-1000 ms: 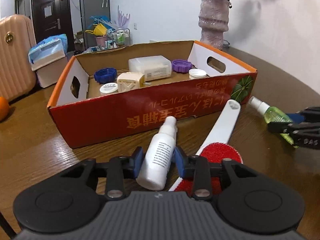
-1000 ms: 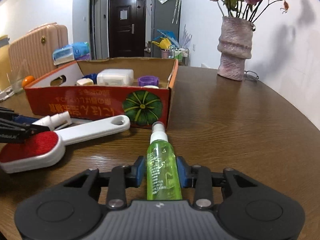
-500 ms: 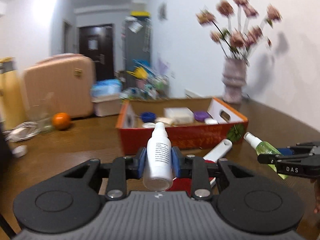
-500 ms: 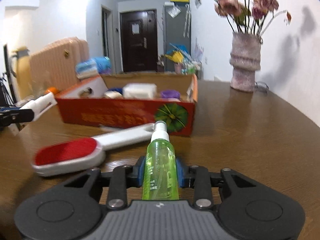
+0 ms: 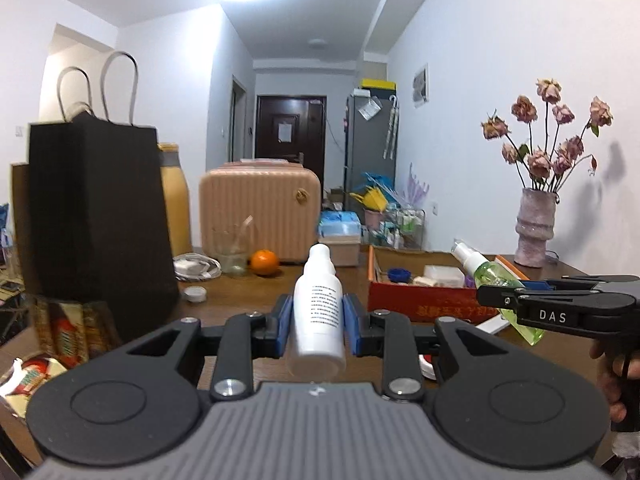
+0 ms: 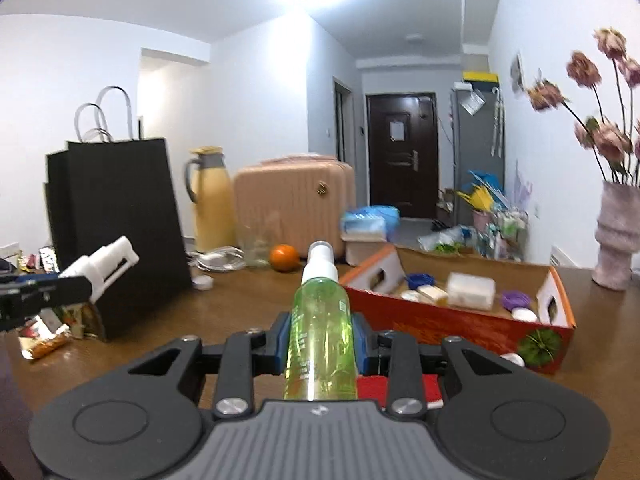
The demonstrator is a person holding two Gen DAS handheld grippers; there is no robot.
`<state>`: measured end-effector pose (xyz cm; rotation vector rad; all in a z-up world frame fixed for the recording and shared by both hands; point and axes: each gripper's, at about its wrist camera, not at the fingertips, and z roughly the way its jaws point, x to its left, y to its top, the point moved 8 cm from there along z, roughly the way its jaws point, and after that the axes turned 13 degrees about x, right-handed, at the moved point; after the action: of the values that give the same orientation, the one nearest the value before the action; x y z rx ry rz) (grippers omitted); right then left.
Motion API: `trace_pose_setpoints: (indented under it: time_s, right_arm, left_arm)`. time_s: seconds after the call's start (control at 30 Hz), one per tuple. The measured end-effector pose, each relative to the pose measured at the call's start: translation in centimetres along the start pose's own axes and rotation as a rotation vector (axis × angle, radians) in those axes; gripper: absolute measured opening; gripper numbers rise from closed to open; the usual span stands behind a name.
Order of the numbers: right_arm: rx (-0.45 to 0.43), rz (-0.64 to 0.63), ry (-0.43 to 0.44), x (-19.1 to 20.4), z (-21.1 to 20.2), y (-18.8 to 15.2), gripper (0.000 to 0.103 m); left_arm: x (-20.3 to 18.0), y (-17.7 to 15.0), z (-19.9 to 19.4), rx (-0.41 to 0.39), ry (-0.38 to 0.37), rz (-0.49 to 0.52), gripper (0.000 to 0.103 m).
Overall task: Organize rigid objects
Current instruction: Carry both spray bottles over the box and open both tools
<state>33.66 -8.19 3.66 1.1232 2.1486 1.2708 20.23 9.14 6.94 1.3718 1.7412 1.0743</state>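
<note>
**Two spray bottles held in the air, box waiting below**

We hold a gripper in each hand. Our left gripper (image 5: 318,322) is closed around a white spray bottle (image 5: 319,312), its blue pads pressing the sides of the body where the printed label is, with the nozzle pointing up and away from us. Our right gripper (image 6: 320,342) is clamped the same way on a clear green spray bottle (image 6: 321,336), gripped around the middle of the body. Both bottles are lifted off the wooden table (image 6: 224,312).

The red cardboard box (image 6: 452,326) sits on the table ahead and to the right, already holding caps and small containers.

We judge both bottles to be light, stiff plastic that will not bend under the pads. Their round, smooth sides could twist or slip, so the mid-body hold seems safest; the thin nozzles look like the weakest part and are best left untouched.
</note>
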Motion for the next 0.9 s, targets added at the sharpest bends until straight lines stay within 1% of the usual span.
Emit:
trace_pose_setpoints:
  time_s: [0.07, 0.13, 0.27, 0.37, 0.47, 0.63, 0.7, 0.8, 0.9]
  right_arm:
    - [-0.013, 0.001, -0.005, 0.5, -0.8, 0.1, 0.03]
    - [-0.018, 0.003, -0.023, 0.4, -1.3, 0.2, 0.03]
    - [-0.007, 0.032, -0.075, -1.0, -2.0, -0.6, 0.03]
    - [0.006, 0.063, -0.116, -2.8, -2.1, -1.6, 0.03]
    - [0.016, 0.094, -0.155, -4.8, -1.8, -2.3, 0.03]
    - [0.045, 0.139, -0.229, -8.1, -1.8, -3.4, 0.03]
    - [0.057, 0.152, -0.264, -9.7, -1.8, -3.6, 0.03]
    - [0.069, 0.157, -0.315, -11.9, -1.6, -3.2, 0.03]
    - [0.073, 0.155, -0.331, -14.2, -0.9, -2.2, 0.03]
  left_arm:
    - [0.3, 0.1, -0.9, -0.025, 0.001, 0.006, 0.028]
    - [0.4, 0.2, -1.4, -0.035, -0.016, 0.009, 0.028]
    - [-0.3, -0.1, -0.7, -0.021, -0.047, 0.022, 0.028]
    - [-1.3, -0.3, 0.4, -0.01, -0.082, 0.036, 0.028]
    - [-2.3, -0.4, 2.7, 0.019, -0.118, 0.044, 0.028]
    - [-4.8, 0.5, 7.8, 0.052, -0.21, 0.07, 0.028]
    - [-6.1, 1.0, 10.0, 0.064, -0.248, 0.096, 0.028]
    - [-8.4, 2.2, 13.7, 0.079, -0.284, 0.153, 0.028]
    - [-11.0, 3.8, 17.4, 0.086, -0.325, 0.23, 0.028]
